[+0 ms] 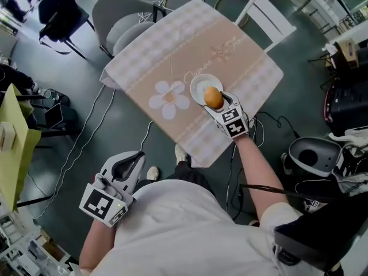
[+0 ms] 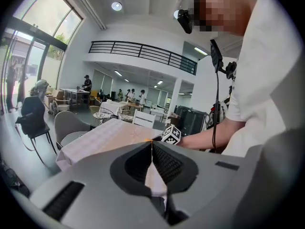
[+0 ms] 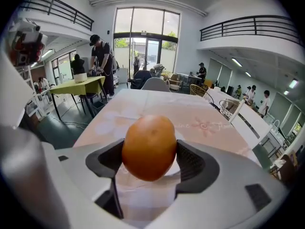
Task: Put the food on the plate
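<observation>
An orange fruit [image 1: 213, 97] [image 3: 149, 147] sits clamped between the jaws of my right gripper [image 1: 216, 99] [image 3: 150, 159], which is shut on it. In the head view it hangs over the near edge of a small white plate [image 1: 199, 85] on the tablecloth. The plate is mostly hidden behind the fruit in the right gripper view. My left gripper [image 1: 133, 161] [image 2: 152, 147] is held low beside the person's body, away from the table, jaws shut with nothing between them.
The table [image 1: 172, 50] wears a pink checked cloth with a white flower print [image 1: 168, 99]. Grey chairs [image 1: 118, 16] and a white chair [image 1: 270, 13] stand at its far side. Cables [image 1: 86, 131] trail on the floor; a yellow-green table [image 1: 14, 142] is at left.
</observation>
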A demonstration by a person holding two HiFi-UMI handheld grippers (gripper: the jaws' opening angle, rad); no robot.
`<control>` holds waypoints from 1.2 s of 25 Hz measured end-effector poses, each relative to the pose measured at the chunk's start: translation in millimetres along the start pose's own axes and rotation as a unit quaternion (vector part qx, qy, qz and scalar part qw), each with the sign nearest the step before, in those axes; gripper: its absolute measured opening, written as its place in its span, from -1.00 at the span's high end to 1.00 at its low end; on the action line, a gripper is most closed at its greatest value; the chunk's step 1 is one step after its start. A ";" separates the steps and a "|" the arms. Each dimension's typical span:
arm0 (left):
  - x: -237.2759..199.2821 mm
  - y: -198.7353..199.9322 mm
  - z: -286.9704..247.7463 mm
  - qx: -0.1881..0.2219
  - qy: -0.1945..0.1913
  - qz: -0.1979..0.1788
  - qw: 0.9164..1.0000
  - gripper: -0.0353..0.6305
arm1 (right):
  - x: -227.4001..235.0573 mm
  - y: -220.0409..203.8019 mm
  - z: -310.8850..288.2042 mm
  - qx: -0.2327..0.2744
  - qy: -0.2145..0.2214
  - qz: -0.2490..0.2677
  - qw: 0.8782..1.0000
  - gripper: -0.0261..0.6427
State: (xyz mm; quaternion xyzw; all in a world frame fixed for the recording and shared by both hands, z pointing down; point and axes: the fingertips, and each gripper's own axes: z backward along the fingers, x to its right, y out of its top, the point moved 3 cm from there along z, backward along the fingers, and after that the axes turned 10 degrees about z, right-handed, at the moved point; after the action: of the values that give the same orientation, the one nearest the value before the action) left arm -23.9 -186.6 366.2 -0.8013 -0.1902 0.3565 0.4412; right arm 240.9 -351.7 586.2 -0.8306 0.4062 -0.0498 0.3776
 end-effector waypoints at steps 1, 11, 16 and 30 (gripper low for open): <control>-1.1 0.0 -0.6 0.000 0.012 0.005 1.000 0.86 | 4.6 -2.2 -11.5 -0.003 0.006 0.002 1.000 -0.13; -15.8 -3.2 -4.2 0.009 0.084 0.018 0.996 0.86 | 28.9 -11.3 -77.0 -0.031 0.045 0.012 0.998 -0.13; -18.8 -2.9 -4.5 0.011 0.101 0.026 0.994 0.86 | 28.0 -12.5 -88.2 -0.035 0.055 0.024 0.998 -0.13; -15.9 -0.7 -4.7 0.021 0.101 0.022 0.994 0.86 | 27.6 -12.5 -89.0 -0.033 0.058 0.023 0.997 -0.14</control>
State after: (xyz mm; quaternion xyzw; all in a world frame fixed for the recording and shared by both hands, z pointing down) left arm -31.2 -198.8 374.9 -0.8277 -0.1193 0.2869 0.4673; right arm 232.6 -418.8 651.5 -0.8289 0.4479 -0.0758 0.3265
